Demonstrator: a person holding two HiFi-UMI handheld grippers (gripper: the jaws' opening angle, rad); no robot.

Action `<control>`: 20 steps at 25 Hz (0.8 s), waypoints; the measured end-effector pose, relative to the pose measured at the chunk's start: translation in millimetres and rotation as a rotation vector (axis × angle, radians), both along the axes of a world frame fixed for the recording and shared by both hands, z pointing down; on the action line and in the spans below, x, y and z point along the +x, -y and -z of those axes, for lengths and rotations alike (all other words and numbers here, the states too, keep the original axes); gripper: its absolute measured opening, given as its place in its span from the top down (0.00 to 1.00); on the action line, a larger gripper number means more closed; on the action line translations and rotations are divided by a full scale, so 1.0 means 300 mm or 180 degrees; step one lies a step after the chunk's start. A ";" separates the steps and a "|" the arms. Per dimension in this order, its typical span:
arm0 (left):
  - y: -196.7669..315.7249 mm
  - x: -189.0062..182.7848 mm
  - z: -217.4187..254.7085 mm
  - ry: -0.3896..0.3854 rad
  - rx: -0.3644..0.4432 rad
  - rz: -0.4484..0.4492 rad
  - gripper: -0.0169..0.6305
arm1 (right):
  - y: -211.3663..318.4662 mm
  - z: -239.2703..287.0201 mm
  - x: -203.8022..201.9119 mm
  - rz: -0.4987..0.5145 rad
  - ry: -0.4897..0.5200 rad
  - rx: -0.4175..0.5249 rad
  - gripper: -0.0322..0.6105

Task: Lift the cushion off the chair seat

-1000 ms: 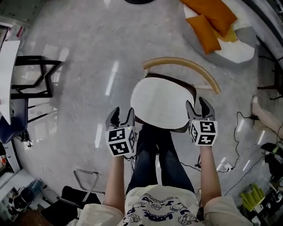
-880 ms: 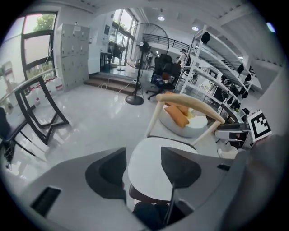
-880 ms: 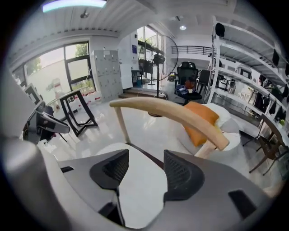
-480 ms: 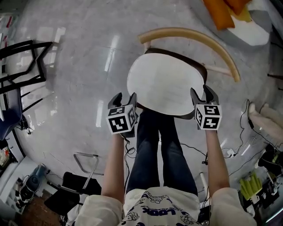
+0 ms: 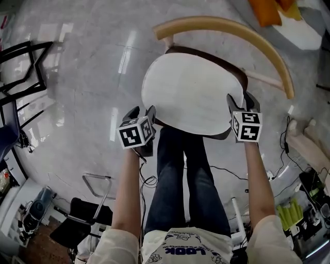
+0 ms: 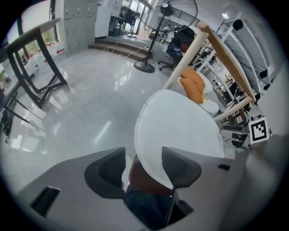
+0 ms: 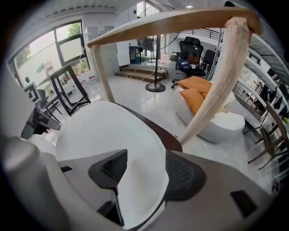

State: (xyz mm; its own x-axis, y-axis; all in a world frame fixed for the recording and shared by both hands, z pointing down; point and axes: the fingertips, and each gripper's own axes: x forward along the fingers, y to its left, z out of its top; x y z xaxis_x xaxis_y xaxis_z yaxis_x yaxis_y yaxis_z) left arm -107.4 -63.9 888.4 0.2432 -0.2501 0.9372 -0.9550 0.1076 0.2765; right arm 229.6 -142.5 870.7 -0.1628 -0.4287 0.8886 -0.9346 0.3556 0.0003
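A round white cushion [image 5: 191, 95] lies on the dark brown chair seat [image 5: 227, 64], under a curved wooden backrest [image 5: 232, 28]. My left gripper [image 5: 140, 112] is at the cushion's near left edge, pointing steeply down. In the left gripper view, the left gripper [image 6: 143, 167] is open, with the cushion's rim [image 6: 180, 126] and the seat [image 6: 142, 178] in the gap. My right gripper [image 5: 241, 100] is at the near right edge. Seen from the right gripper view, my right gripper [image 7: 144, 173] has its jaws opening, one on each side of the cushion's edge [image 7: 104, 131].
The person's legs [image 5: 180, 175] stand right in front of the chair. Orange cushions [image 5: 265, 10] lie on a white beanbag at the far right. A black table frame [image 5: 20, 67] stands at the left, cables [image 5: 278, 170] trail on the floor at the right, and a metal frame [image 5: 98, 191] is near left.
Both grippers have come down from above the floor to the cushion's near edges. The chair now fills more of the head view.
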 end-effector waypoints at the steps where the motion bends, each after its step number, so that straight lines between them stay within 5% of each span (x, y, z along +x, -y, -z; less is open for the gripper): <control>1: -0.010 -0.001 -0.019 -0.0030 -0.0033 0.0053 0.57 | 0.002 -0.016 0.008 0.0000 -0.0019 -0.0013 0.51; 10: -0.026 -0.006 -0.085 -0.0067 -0.0114 -0.0034 0.58 | 0.001 -0.116 0.049 -0.0061 0.0126 -0.0231 0.41; 20: -0.012 0.044 -0.116 -0.0240 -0.0083 -0.0288 0.70 | 0.008 -0.170 0.040 0.0214 0.0571 -0.0599 0.45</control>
